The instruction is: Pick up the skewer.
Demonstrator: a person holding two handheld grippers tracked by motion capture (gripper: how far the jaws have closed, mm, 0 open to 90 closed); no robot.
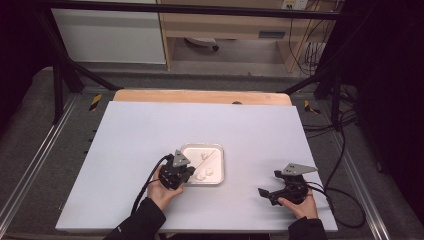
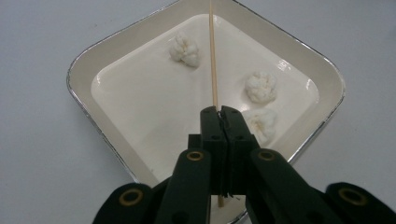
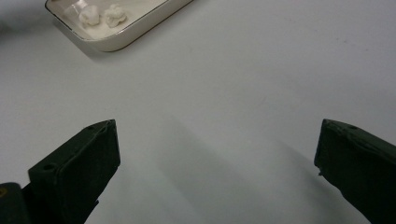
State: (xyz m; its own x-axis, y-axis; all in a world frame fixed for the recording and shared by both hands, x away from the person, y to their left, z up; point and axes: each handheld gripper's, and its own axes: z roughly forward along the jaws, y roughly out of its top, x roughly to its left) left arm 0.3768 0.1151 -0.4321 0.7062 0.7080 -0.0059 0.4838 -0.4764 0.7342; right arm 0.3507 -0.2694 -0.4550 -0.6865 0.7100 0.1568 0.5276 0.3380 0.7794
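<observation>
Two tongs low over the bench, each in a hand coming in from the near edge, forearms cut off by the frame. Left tongs pressed together, pinching a thin stick close to its near end; a short stub pokes out below the jaws, the length in between hidden by the black fingers. Right tongs spread wide, nothing between them, only bare white bench under the gap; both jaws cut off by the frame edges in the right gripper view. Seen from above, left tongs at the near left corner of the tray, right tongs well apart to the right, near the bench's front edge.

Just beyond the left tongs, a shallow white tray with a metallic rim, its near corner hidden behind the gripper. Stick lying across it, far tip cut off at the top of the left gripper view. Three white lumps in the tray: one left of the stick, two right of it, the nearer one partly behind the jaw; hard to tell what they are. Same tray cropped at the top of the right gripper view, two lumps visible.

Farther off, a wooden strip along the bench's far edge, then dark frame bars and cables, dim and hard to make out.
</observation>
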